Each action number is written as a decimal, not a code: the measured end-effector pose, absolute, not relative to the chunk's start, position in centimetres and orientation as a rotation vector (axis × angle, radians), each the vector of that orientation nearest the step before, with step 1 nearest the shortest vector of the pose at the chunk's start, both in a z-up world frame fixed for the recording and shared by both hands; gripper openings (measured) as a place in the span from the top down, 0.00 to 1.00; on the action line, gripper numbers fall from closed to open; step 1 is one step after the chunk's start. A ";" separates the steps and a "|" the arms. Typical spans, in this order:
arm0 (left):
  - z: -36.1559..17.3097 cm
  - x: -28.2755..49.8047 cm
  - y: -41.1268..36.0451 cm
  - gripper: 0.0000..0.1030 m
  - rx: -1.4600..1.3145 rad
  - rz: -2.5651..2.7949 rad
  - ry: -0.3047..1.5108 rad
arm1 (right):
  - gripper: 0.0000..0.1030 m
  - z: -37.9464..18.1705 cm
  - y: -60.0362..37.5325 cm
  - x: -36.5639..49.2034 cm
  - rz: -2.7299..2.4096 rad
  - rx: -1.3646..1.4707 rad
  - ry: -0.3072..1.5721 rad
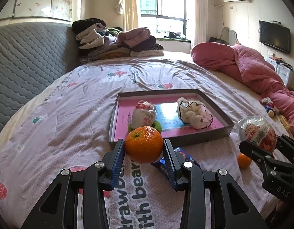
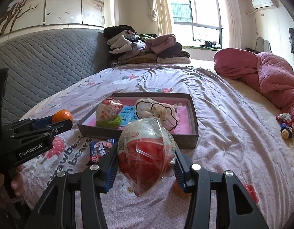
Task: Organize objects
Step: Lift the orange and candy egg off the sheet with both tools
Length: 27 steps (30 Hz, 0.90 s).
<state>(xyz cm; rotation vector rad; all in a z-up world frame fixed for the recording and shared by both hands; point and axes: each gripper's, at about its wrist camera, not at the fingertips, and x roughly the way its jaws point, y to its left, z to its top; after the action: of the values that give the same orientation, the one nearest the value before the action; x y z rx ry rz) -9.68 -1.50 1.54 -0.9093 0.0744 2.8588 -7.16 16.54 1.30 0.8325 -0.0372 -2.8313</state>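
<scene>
Both grippers raised, each clamped on something.

The left gripper points forward and slightly down, its blue-padded fingers pressed against either side of an orange that sits right at the fingertips and pokes out past them. The right gripper points the same way, its pads squeezing a wrapped egg that fills the gap between the fingers and rises above them. In the right wrist view the left gripper shows from the side, and a hand curls round its handle, fingers wrapped under the grip.
</scene>
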 end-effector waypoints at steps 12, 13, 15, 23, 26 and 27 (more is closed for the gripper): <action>3.7 -11.1 0.8 0.60 -0.893 2.874 0.084 | 0.51 5.1 17.6 -8.4 -2.906 0.710 -0.003; 3.9 -11.2 0.9 0.60 -0.896 2.873 0.086 | 0.51 5.2 17.7 -8.5 -2.906 0.707 -0.003; 4.1 -11.4 1.1 0.60 -0.902 2.871 0.076 | 0.51 5.4 17.7 -8.5 -2.910 0.701 0.002; 4.8 -12.1 2.3 0.60 -0.907 2.860 0.072 | 0.51 6.4 18.0 -9.5 -2.928 0.680 -0.004; 5.0 -12.3 2.5 0.60 -0.894 2.865 0.076 | 0.51 6.7 18.2 -10.0 -2.936 0.670 -0.006; 5.0 -12.4 2.5 0.60 -0.894 2.867 0.079 | 0.51 6.8 18.3 -10.2 -2.938 0.669 -0.007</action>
<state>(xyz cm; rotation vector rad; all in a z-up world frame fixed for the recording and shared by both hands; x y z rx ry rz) -12.36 2.51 5.05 -0.8936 0.0787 2.8670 -10.20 18.31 6.78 0.6685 -0.0075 -2.9382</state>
